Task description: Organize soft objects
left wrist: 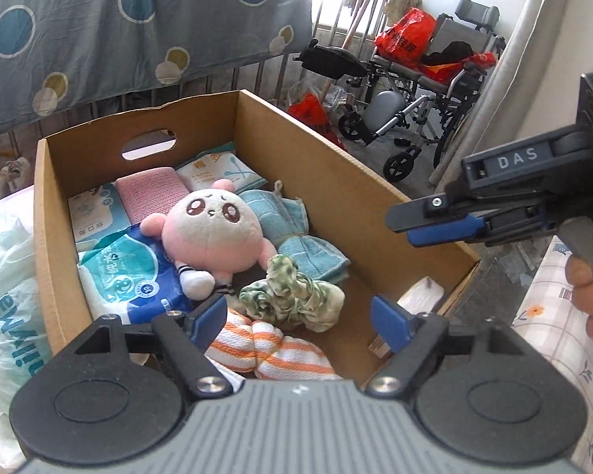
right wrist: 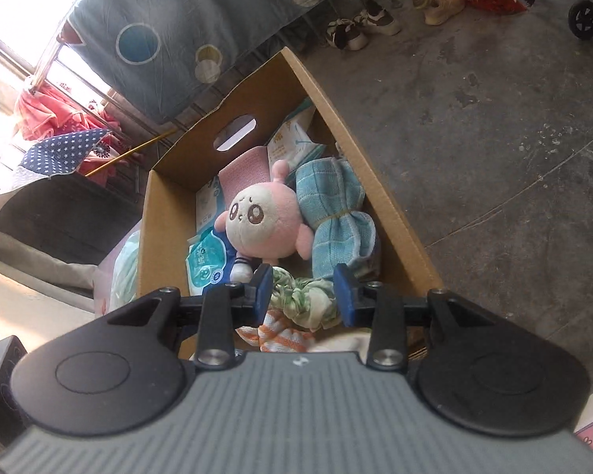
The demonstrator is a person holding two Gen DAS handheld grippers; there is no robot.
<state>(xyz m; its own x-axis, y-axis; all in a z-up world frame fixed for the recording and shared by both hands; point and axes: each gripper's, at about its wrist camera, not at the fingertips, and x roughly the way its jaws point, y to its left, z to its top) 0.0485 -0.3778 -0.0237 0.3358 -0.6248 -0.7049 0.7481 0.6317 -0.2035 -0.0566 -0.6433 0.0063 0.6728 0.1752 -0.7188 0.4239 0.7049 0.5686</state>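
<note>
A cardboard box (left wrist: pixel 336 181) holds a pink plush toy (left wrist: pixel 213 229), a tied blue towel (left wrist: pixel 296 237), a green-white knotted cloth (left wrist: pixel 292 292), an orange-striped cloth (left wrist: pixel 265 347), a pink folded cloth (left wrist: pixel 150 193) and wipe packs (left wrist: pixel 134 272). My left gripper (left wrist: pixel 300 324) is open and empty above the near end of the box. My right gripper (right wrist: pixel 304 296) is open and empty above the green-white cloth (right wrist: pixel 300 296); it also shows in the left wrist view (left wrist: pixel 427 221) over the box's right wall. The plush toy (right wrist: pixel 261 217) and the blue towel (right wrist: pixel 336 213) lie beyond it.
A white plastic bag (left wrist: pixel 4 308) lies left of the box. A wheelchair (left wrist: pixel 427 91) with red bags stands on the concrete floor (right wrist: pixel 494 118). A dotted grey sheet (left wrist: pixel 118 19) hangs behind the box. Shoes (right wrist: pixel 359 27) sit on the floor. A patterned cloth (left wrist: pixel 557 335) lies at right.
</note>
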